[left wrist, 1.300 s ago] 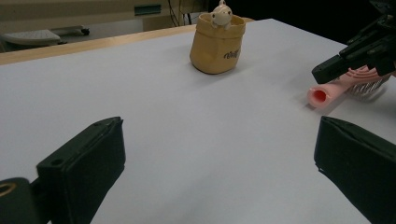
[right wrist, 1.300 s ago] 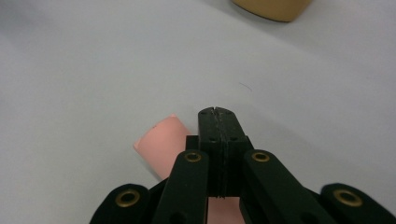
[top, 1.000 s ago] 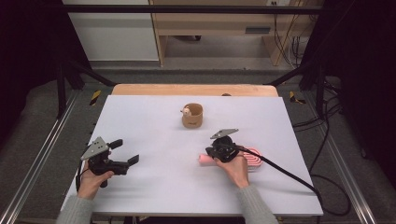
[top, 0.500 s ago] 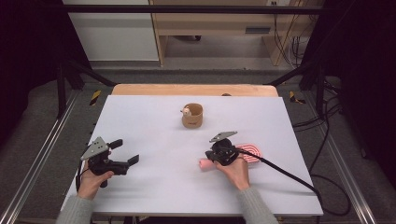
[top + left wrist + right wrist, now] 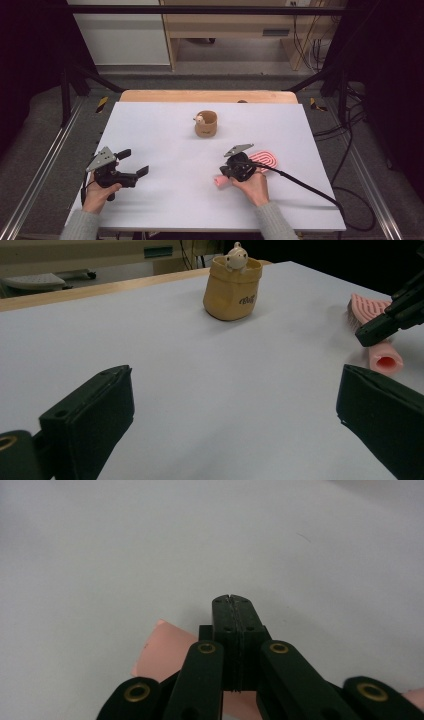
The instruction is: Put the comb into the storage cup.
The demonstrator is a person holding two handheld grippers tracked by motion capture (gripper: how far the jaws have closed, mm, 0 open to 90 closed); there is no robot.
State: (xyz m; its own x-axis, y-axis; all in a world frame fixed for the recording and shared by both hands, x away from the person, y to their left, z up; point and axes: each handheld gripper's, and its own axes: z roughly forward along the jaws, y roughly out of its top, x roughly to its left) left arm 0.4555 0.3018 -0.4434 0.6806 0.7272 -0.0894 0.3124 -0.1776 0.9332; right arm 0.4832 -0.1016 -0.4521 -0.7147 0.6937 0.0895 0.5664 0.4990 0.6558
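High view shows a pink hairbrush (image 5: 260,162) lying flat on the white desk (image 5: 165,145), right of centre, with its oval ribbed head pointing away to the right and its round handle end (image 5: 219,181) pointing toward the person. The right gripper (image 5: 231,172) sits directly over the handle, and in the right gripper view its jaws are pressed flat together with nothing between them, the pink handle (image 5: 160,652) passing underneath and beside them rather than in the grip. The left gripper (image 5: 135,164) hovers well apart on the left side of the desk, jaws spread wide and empty. Farther back, near the middle of the desk, stands a small tan cup (image 5: 206,124) with a little figure perched at its rim.

From the left gripper view the brush handle (image 5: 385,357) reads as a hollow plastic or rubbery tube, and the head (image 5: 367,307) as a ribbed pad with short bristles. I judge it light, fairly stiff along the handle, softer at the bristles, and not fragile. The smooth round handle could roll or slip sideways under a pinch. The best hold is probably across the handle near its middle, jaws opened first and closed on its two sides, keeping clear of the bristles.
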